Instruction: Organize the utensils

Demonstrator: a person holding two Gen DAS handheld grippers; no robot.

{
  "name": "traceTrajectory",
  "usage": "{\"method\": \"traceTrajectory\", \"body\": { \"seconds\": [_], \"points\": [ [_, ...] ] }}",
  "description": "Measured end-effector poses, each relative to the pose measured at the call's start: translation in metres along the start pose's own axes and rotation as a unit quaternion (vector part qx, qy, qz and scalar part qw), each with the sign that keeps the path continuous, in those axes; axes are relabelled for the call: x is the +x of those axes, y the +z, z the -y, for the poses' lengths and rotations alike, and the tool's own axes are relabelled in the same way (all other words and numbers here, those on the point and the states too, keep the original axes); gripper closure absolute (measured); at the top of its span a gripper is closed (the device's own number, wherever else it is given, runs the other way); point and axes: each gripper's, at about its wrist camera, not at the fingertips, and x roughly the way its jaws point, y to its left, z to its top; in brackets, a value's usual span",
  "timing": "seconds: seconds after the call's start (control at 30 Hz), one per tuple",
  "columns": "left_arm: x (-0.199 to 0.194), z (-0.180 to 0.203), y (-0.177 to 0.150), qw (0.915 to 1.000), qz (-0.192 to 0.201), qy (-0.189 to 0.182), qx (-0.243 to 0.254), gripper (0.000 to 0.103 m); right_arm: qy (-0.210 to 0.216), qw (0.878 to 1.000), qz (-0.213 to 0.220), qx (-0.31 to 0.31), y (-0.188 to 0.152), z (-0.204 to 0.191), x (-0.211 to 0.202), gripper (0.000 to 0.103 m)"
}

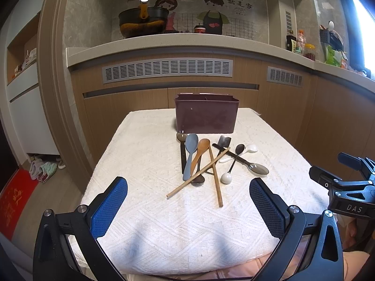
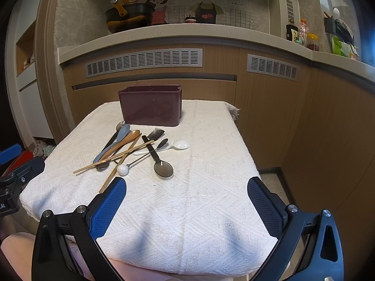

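Note:
A pile of utensils lies on a white cloth-covered table (image 1: 164, 234) in front of a maroon utensil holder (image 1: 206, 114) (image 2: 151, 106). The pile holds a blue spoon (image 1: 190, 154) (image 2: 117, 140), a wooden spoon (image 1: 199, 152) (image 2: 124, 140), two wooden chopsticks (image 1: 199, 172) (image 2: 112, 157), a white spoon (image 1: 243, 152) (image 2: 173, 146), a smoky clear spoon (image 1: 253, 166) (image 2: 163, 167), a thin spoon with a white ball end (image 1: 226, 178) (image 2: 122, 169) and a dark spatula (image 1: 223, 141) (image 2: 155, 133). My left gripper (image 1: 188, 208) is open and empty, near the table's front. My right gripper (image 2: 186, 207) is open and empty, right of the pile.
A kitchen counter (image 1: 164, 44) with wooden cabinets stands behind the table, bearing a black pot (image 1: 143, 21) and jars (image 1: 309, 51). The right gripper's body (image 1: 346, 187) shows at the left view's right edge. Floor with a red mat (image 1: 14, 199) lies to the left.

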Motion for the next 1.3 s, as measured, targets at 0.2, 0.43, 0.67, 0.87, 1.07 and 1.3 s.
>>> {"method": "traceTrajectory", "body": {
  "seconds": [0.2, 0.43, 0.67, 0.87, 1.07, 1.3],
  "points": [
    [0.006, -0.006, 0.004, 1.0, 0.002, -0.001, 0.001, 0.0, -0.001, 1.0, 0.0, 0.0, 0.0, 0.0, 0.0, 0.0],
    [0.005, -0.005, 0.004, 1.0, 0.002, -0.001, 0.001, 0.0, -0.001, 1.0, 0.0, 0.0, 0.001, 0.0, 0.0, 0.0],
    [0.008, -0.004, 0.004, 1.0, 0.0, -0.001, 0.0, 0.0, -0.001, 1.0, -0.001, 0.001, 0.001, 0.001, 0.0, 0.0],
    [0.02, -0.003, 0.001, 0.9999, -0.012, -0.004, 0.002, 0.0, -0.002, 1.0, -0.005, 0.0, 0.001, 0.004, 0.002, 0.0],
    [0.041, -0.01, 0.012, 0.9994, -0.025, -0.022, -0.005, 0.0, -0.013, 1.0, -0.003, -0.016, 0.013, 0.003, 0.01, 0.0],
    [0.076, -0.024, 0.037, 0.9963, -0.047, -0.07, -0.014, 0.0, -0.01, 0.999, -0.018, -0.043, 0.041, -0.002, 0.042, 0.0]
  ]
}}
